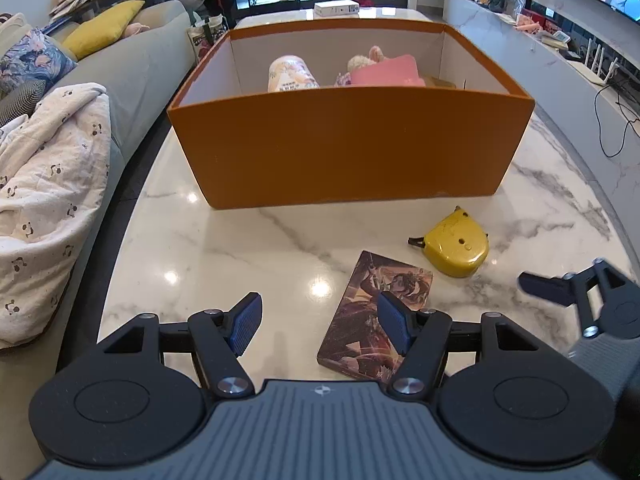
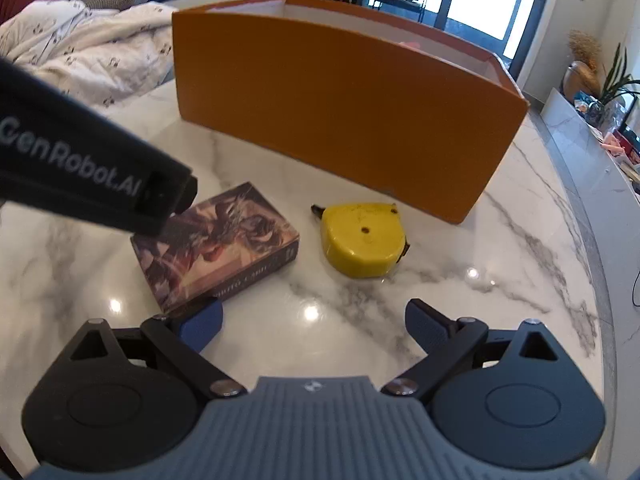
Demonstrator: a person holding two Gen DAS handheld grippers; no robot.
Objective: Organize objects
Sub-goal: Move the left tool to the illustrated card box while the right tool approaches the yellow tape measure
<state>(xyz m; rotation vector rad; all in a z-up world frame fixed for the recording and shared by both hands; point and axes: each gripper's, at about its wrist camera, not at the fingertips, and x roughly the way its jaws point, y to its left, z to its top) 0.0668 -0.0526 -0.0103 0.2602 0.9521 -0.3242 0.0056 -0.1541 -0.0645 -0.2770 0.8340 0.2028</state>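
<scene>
likely stiff and light, card box [image 1: 374, 312] lies ahead-right of left claw [image 1: 320, 328], fingers apart; grip its long edges; right claw [image 2: 314, 326] apart too.

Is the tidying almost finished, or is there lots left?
Partly done: some pink and cream things already sit in the orange box. Nothing is held; the left gripper and right gripper are both open. The picture box and yellow tape measure still wait on the table.
</scene>
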